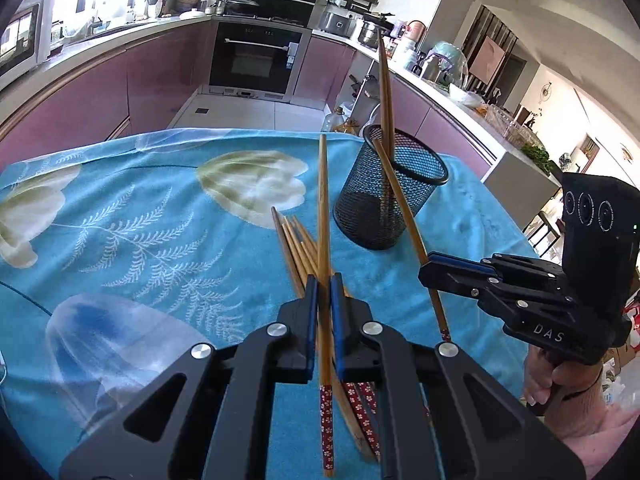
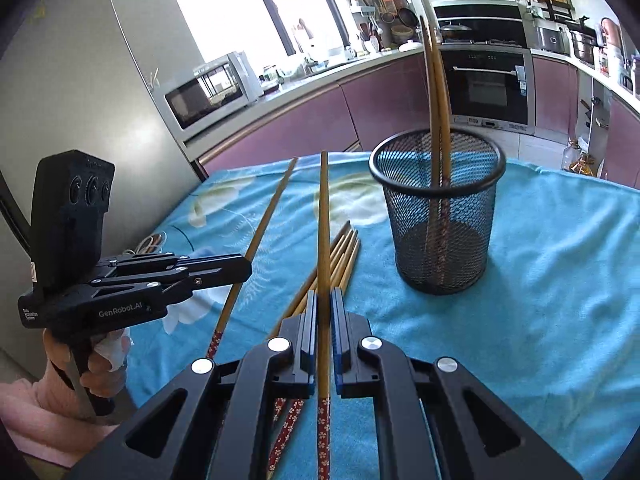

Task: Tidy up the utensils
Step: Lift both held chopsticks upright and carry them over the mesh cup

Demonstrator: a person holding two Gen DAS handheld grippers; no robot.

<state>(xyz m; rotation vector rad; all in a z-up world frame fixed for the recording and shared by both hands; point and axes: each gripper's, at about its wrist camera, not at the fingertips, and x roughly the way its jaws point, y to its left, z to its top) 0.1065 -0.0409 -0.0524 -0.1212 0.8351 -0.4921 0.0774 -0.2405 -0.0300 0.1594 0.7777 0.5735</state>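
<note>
While the left gripper (image 1: 324,292) looked ahead, its fingers were clamped on one chopstick (image 1: 323,200) above the loose chopsticks (image 1: 294,248) on the blue-clothed surface (image 1: 140,220) — mesh cup (image 1: 384,208) beyond. From the right wrist, the right gripper (image 2: 324,312) likewise pinched a second chopstick (image 2: 323,216) near the cup.

Blue floral cloth (image 1: 160,220), black mesh cup (image 1: 394,196)

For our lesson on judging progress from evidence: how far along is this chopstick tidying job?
Done: two chopsticks already stand in the black mesh holder. In hand: the left claw is shut on one chopstick, and the right claw is shut on another, both lifted off the cloth. Left: a small bundle of chopsticks on the blue tablecloth.
</note>
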